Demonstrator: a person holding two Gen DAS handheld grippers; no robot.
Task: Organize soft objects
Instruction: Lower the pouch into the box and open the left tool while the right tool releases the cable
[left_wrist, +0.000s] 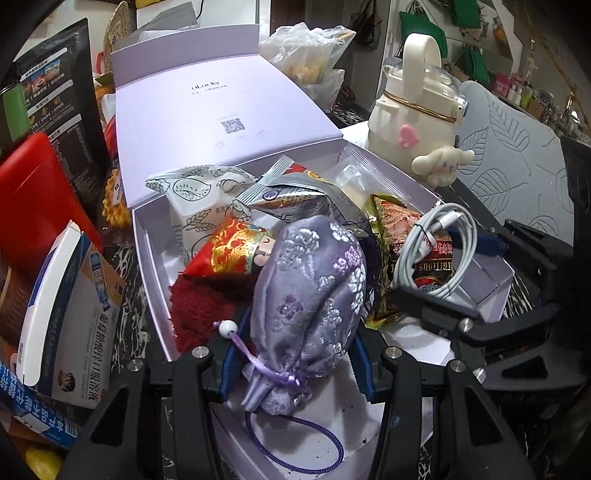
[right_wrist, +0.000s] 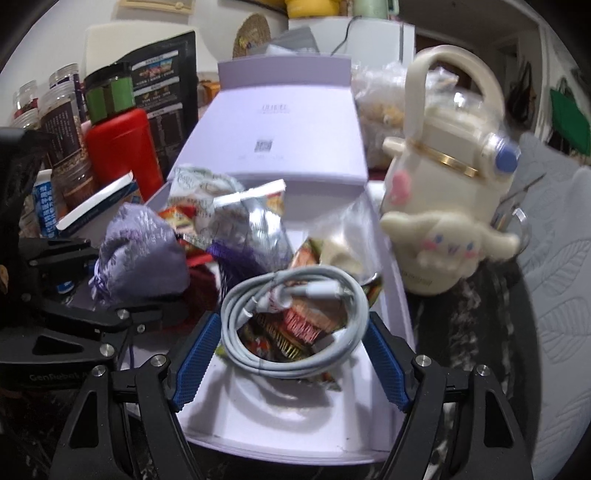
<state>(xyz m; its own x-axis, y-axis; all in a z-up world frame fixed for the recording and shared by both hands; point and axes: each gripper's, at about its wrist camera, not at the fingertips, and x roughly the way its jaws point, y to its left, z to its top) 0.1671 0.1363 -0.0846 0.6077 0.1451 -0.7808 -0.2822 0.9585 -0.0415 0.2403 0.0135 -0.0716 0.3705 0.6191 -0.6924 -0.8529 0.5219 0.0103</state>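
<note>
A lavender embroidered drawstring pouch (left_wrist: 310, 291) sits between the blue pads of my left gripper (left_wrist: 295, 365), which is shut on it above the near end of the open lilac box (left_wrist: 147, 243). The pouch also shows in the right wrist view (right_wrist: 142, 254). My right gripper (right_wrist: 291, 354) holds a coiled white cable (right_wrist: 295, 325) between its blue pads (right_wrist: 195, 354), over the box (right_wrist: 391, 295). The cable also shows in the left wrist view (left_wrist: 436, 251). In the box lie snack packets (left_wrist: 288, 192), a red and gold sachet (left_wrist: 229, 251) and a dark red fluffy cloth (left_wrist: 199, 306).
The box's lid (left_wrist: 207, 110) stands open at the back. A cream cartoon bottle (right_wrist: 443, 184) stands right of the box. A red container (right_wrist: 122, 147), jars (right_wrist: 66, 122) and a medicine carton (left_wrist: 70, 317) crowd the left. A grey leaf-patterned cushion (left_wrist: 509, 147) lies right.
</note>
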